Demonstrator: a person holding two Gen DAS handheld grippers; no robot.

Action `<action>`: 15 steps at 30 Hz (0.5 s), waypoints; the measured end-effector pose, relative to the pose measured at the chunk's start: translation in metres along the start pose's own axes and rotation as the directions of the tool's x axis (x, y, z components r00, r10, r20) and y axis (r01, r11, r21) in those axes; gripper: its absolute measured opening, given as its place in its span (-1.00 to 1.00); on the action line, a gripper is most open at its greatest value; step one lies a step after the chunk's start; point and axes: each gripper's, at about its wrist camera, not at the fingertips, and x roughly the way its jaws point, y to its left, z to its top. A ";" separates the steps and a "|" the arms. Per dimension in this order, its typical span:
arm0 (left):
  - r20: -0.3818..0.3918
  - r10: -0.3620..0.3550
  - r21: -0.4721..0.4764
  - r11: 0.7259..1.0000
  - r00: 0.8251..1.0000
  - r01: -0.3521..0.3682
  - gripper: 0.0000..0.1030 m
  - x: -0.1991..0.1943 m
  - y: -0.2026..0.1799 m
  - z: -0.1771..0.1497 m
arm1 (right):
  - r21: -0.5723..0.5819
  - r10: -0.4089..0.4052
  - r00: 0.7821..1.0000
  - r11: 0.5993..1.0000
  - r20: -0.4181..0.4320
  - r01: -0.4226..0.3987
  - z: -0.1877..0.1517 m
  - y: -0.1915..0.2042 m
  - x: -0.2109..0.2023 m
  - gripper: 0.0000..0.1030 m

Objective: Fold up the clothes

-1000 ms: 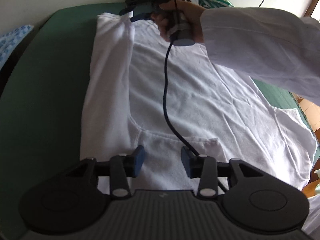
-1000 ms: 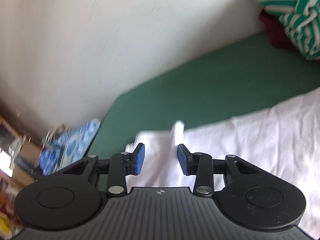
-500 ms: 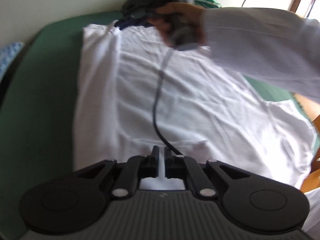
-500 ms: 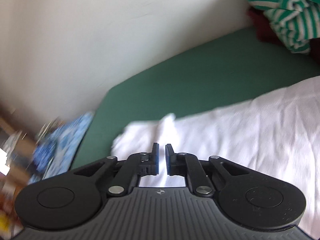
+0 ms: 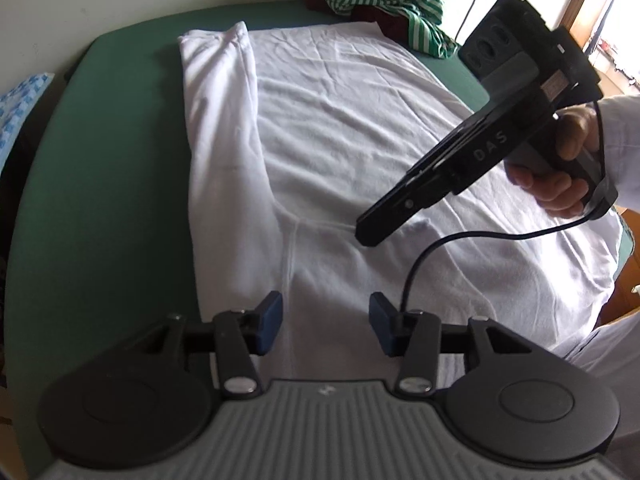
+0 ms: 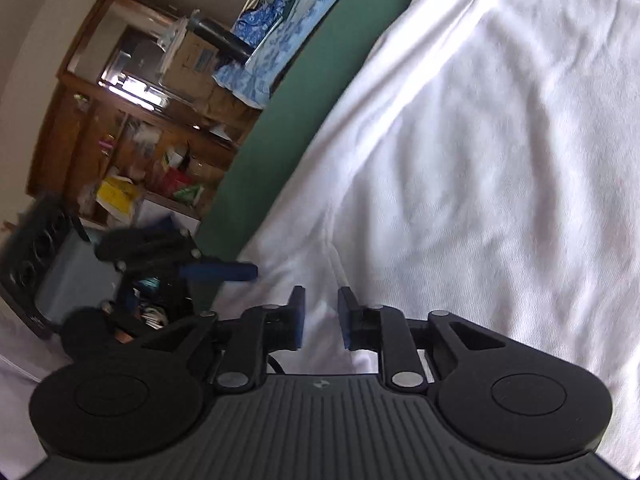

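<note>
Left wrist view: the white shirt (image 5: pixel 352 152) lies spread flat on a green bed (image 5: pixel 100 184), covering most of its surface, with one long side folded inward as a narrow band running parallel to the bed's left edge. The cloth is creased, with a stitched seam curving across it near the left gripper (image 5: pixel 325 324), whose blue pads stand well apart and are opening above the shirt, nothing pinched between them. This view alone shows the right gripper (image 5: pixel 362 230) from outside: a hand (image 5: pixel 560 168) in a white sleeve (image 5: pixel 624 140) holds it tilted down, its tip just over the seam, a black cable (image 5: pixel 460 240) trailing from the handle. A striped green-and-white garment (image 5: pixel 380 0) is heaped at the bed's far edge by the wall. Right wrist view: only here do the right gripper's (image 6: pixel 321 318) own pads show, narrowly parted and opening, with white cloth behind the gap but none gripped. It also reveals, beyond the bed's edge, a blue patterned cloth (image 6: pixel 280 36) and cluttered wooden shelves (image 6: pixel 132 128), with the left gripper blurred at lower left.
</note>
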 end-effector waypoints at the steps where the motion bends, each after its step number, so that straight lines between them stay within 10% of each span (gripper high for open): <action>1: -0.002 0.000 0.005 1.000 1.000 0.000 -0.01 0.000 0.000 0.000 | -0.007 -0.005 1.000 1.000 0.000 0.005 -0.003 0.001 -0.005 -0.61; 15: 0.005 0.031 -0.015 0.999 1.000 -0.031 0.26 0.006 -0.009 -0.009 | -0.046 -0.086 0.994 0.995 0.065 0.089 -0.010 0.012 0.015 -0.42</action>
